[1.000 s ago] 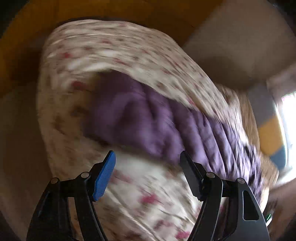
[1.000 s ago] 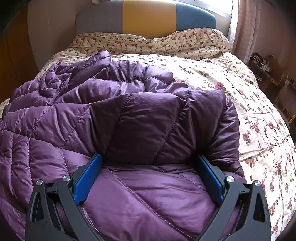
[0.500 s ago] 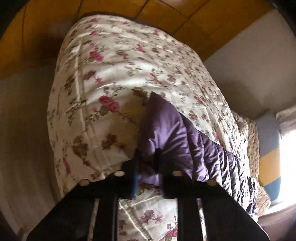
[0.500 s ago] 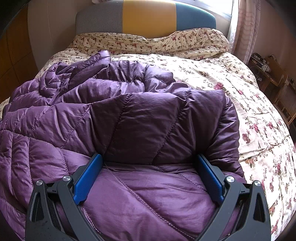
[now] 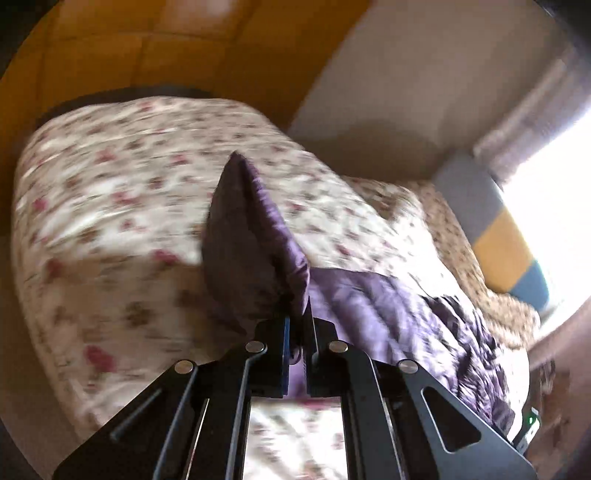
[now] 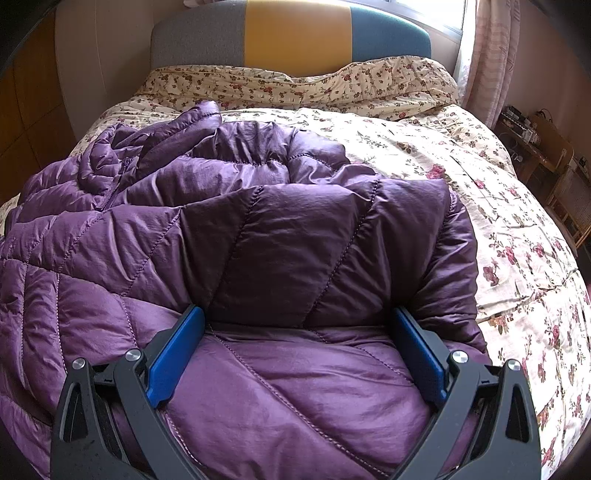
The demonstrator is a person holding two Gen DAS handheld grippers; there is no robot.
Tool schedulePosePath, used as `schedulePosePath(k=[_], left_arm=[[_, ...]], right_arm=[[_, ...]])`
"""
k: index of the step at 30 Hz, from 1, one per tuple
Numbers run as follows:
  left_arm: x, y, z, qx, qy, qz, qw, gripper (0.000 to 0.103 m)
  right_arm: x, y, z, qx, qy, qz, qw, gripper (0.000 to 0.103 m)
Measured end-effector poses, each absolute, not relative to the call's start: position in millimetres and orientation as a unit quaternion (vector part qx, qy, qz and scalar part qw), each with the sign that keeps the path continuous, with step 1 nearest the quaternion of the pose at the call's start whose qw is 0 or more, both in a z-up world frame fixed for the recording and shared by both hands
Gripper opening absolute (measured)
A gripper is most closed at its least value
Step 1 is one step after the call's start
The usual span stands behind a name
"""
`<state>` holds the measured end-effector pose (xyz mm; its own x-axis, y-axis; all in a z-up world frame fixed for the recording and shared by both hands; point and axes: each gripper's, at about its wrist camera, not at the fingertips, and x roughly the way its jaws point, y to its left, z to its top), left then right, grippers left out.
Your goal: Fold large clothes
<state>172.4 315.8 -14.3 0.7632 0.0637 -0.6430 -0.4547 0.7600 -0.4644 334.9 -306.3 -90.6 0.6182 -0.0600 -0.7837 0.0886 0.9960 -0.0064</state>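
Observation:
A purple quilted puffer jacket lies spread on a bed with a floral cover. My right gripper is open, its blue pads wide apart and resting on the jacket's near folded part. My left gripper is shut on a corner of the jacket and holds it lifted above the floral cover, the cloth standing up in a peak. The rest of the jacket trails off to the right in the left wrist view.
A headboard in grey, yellow and blue stands at the far end of the bed, with floral pillows below it. A curtain and cluttered furniture are at the right. Wooden panelling lies beyond the bed's foot.
My left gripper went from open over the jacket to shut on its corner, then lifted that corner up off the cover. My right gripper has stayed open on the jacket.

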Motion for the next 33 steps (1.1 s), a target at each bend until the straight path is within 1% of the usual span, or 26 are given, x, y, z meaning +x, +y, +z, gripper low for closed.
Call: schedulePosePath(k=[5, 13, 21, 33], left_arm=[[216.7, 260.0, -7.5, -0.289, 0.323, 0.085, 0.897, 0.005], [265.7, 172.7, -3.8, -0.244, 0.346, -0.011, 0.906, 0.005], [299.8, 91.9, -5.9, -0.225, 0.364, -0.100, 0.898, 0.005], [334.5, -24.6, -28.0, -0.216, 0.401, -0.227, 0.861, 0.005]], right_arm=[[335.0, -305.6, -90.8, 0.017, 0.435, -0.041, 0.899, 0.099], [335.1, -305.3, -90.9, 0.017, 0.434, -0.041, 0.900, 0.099], [335.7, -305.5, -90.7, 0.018, 0.434, -0.041, 0.900, 0.099], [338.0, -303.5, -90.4, 0.023, 0.434, -0.039, 0.900, 0.099]])
